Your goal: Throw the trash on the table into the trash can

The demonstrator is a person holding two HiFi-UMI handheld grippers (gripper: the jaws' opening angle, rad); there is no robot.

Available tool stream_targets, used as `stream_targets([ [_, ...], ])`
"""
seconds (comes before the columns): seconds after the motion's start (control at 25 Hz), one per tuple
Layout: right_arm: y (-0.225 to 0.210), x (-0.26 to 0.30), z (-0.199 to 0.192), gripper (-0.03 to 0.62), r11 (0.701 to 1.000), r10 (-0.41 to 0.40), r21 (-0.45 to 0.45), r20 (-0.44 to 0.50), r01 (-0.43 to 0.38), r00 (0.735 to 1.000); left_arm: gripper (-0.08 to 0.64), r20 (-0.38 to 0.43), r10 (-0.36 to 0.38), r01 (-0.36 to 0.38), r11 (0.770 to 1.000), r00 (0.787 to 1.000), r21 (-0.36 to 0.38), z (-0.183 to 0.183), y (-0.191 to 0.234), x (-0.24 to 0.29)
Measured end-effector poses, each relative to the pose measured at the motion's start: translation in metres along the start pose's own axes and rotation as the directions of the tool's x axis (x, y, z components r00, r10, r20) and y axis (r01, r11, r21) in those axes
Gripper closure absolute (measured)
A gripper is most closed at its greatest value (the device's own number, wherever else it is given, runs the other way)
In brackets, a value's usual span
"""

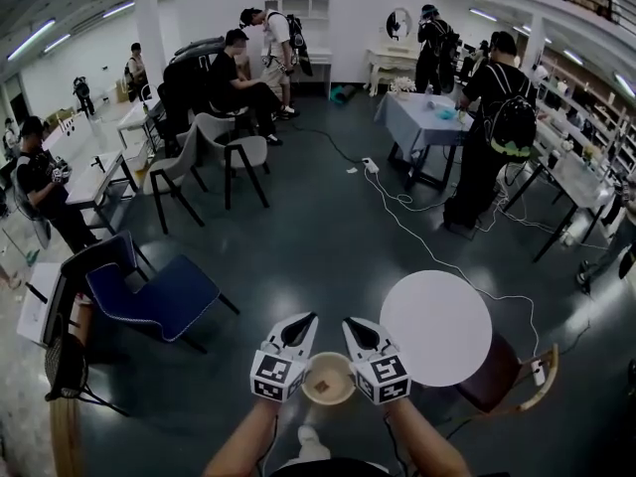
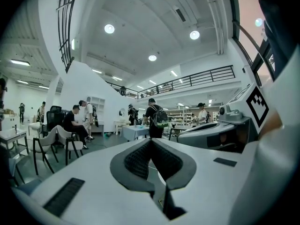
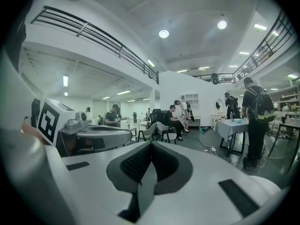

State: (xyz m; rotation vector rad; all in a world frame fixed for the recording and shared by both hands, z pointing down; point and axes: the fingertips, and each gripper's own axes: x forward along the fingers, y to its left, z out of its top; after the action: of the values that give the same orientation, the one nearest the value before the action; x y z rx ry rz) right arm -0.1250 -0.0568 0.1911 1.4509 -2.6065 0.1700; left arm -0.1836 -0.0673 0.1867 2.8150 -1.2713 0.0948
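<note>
In the head view my left gripper (image 1: 303, 319) and right gripper (image 1: 354, 324) are held side by side, both pointing away from me, jaws closed with nothing between them. Between and below them stands a small round beige trash can (image 1: 328, 390) on the floor, with a brown scrap inside. The round white table (image 1: 437, 328) is just to the right; I see nothing lying on its top. The left gripper view shows the left gripper (image 2: 151, 142) with pads together, and the right gripper view shows the same of the right gripper (image 3: 151, 143).
A brown chair (image 1: 519, 378) stands by the round table and a blue chair (image 1: 151, 294) to the left. A white cable (image 1: 417, 229) trails across the dark floor. Several people, grey chairs (image 1: 238, 157) and tables (image 1: 422, 119) fill the far room.
</note>
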Motion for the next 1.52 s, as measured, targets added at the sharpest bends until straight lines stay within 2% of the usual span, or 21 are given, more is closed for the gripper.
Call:
stream_targets([
  [0.16, 0.000, -0.037, -0.006, 0.574, 1.000, 0.003, 0.003, 0.007, -0.003, 1.000, 0.545, 0.020, 0.001, -0.001, 1.000, 1.000, 0.015, 0.008, -0.037, -0.013],
  [0.76, 0.021, -0.168, -0.019, 0.574, 1.000, 0.022, -0.004, 0.045, -0.022, 0.999, 0.545, 0.077, 0.001, -0.001, 1.000, 0.997, -0.004, 0.016, -0.159, -0.068],
  [1.28, 0.034, -0.288, -0.023, 0.574, 1.000, 0.019, 0.013, 0.103, -0.020, 0.994, 0.545, 0.112, -0.018, 0.014, 0.999, 0.994, 0.038, 0.037, -0.274, -0.116],
  [1.52, 0.046, -0.341, -0.029, 0.574, 1.000, 0.028, -0.006, 0.115, -0.028, 0.993, 0.545, 0.124, -0.020, 0.015, 0.999, 0.992, 0.042, 0.037, -0.324, -0.140],
])
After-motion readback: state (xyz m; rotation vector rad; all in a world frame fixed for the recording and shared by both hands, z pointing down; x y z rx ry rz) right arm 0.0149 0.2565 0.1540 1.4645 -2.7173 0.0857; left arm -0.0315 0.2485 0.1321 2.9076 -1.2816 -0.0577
